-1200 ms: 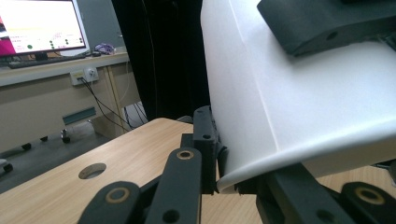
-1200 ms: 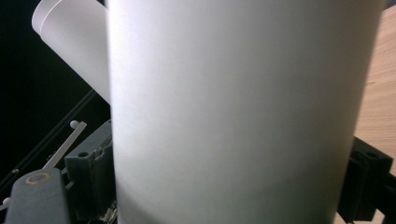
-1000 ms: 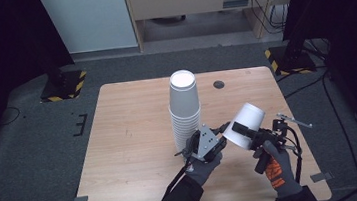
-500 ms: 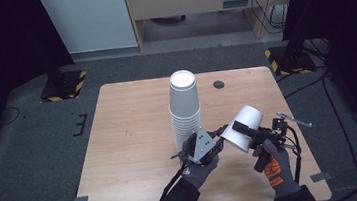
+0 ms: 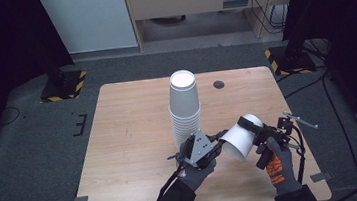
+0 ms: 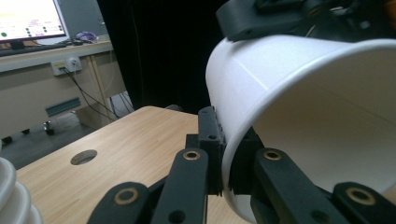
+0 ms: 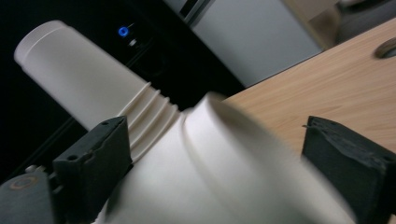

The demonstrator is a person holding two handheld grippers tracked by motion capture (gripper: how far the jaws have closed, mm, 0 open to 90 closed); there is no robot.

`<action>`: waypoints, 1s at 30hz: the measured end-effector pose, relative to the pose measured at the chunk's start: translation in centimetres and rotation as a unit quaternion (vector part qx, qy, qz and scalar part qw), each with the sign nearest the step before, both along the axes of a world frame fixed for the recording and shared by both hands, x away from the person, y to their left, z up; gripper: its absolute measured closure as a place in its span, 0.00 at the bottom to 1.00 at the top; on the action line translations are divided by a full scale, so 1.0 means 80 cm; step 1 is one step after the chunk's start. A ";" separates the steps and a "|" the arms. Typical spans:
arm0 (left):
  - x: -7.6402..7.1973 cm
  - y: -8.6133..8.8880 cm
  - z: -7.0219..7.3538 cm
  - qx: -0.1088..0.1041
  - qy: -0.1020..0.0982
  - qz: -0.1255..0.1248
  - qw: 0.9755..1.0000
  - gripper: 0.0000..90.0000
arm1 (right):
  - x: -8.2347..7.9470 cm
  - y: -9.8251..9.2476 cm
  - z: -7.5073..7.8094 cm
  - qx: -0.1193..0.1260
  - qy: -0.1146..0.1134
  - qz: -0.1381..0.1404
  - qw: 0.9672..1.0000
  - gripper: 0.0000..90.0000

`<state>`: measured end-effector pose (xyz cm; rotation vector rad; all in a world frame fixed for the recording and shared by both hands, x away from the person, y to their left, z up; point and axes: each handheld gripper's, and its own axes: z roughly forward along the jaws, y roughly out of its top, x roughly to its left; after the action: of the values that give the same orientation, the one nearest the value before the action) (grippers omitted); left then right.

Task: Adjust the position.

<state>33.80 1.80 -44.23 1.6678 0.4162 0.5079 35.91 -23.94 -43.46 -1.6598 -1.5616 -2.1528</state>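
Near the front edge of the worktop, the left claw is pinching the rim of the white cup, its jaws closed on the wall. The cup is lying sideways above the worktop, mouth facing left, base rightward inside the right claw, whose jaws are bracketing it. The cup stack is standing behind.

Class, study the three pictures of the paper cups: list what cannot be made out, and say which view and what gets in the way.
- High view: the right gripper jaws' contact, hidden by the held cup.
- Left gripper view: the cup's base, cut off by the top edge; the left gripper pinches its rim.
- Right gripper view: the cup is blurred; the count in the cup stack is hidden behind it.
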 end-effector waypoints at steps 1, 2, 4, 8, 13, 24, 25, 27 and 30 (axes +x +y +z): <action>-0.001 0.001 0.000 0.003 0.002 -0.002 1.000 0.96 | 0.001 -0.003 -0.002 0.000 0.000 -0.003 1.000 0.12; -0.002 0.002 0.000 0.005 0.005 -0.006 1.000 0.96 | 0.002 -0.006 -0.003 0.001 0.004 -0.005 1.000 0.12; -0.003 0.004 0.000 0.013 0.008 -0.011 1.000 0.96 | 0.004 -0.011 -0.005 -0.011 0.005 -0.011 1.000 0.12; -0.003 0.008 0.000 0.019 0.014 -0.018 1.000 0.96 | 0.007 -0.016 -0.006 -0.039 -0.005 -0.029 0.999 0.13; -0.004 0.011 -0.002 0.028 0.024 -0.026 0.999 0.96 | 0.008 -0.023 -0.007 -0.056 -0.014 -0.046 0.997 0.14; -0.002 0.023 -0.005 0.038 0.047 -0.039 0.997 0.96 | 0.009 -0.038 -0.005 -0.085 -0.029 -0.073 0.993 0.13; -0.001 0.024 -0.005 0.039 0.048 -0.040 0.997 0.96 | 0.009 -0.040 -0.005 -0.090 -0.030 -0.076 0.993 0.13; -0.001 0.026 -0.005 0.039 0.053 -0.043 0.997 0.96 | 0.010 -0.041 -0.006 -0.095 -0.029 -0.077 0.992 0.13; 0.000 0.028 -0.005 0.044 0.061 -0.050 0.996 0.96 | 0.011 -0.043 -0.009 -0.113 -0.031 -0.083 0.990 0.13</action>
<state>33.77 4.06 -44.63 1.8005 0.4023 0.3565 36.76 -27.36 -44.19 -1.8666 -1.8050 -2.1952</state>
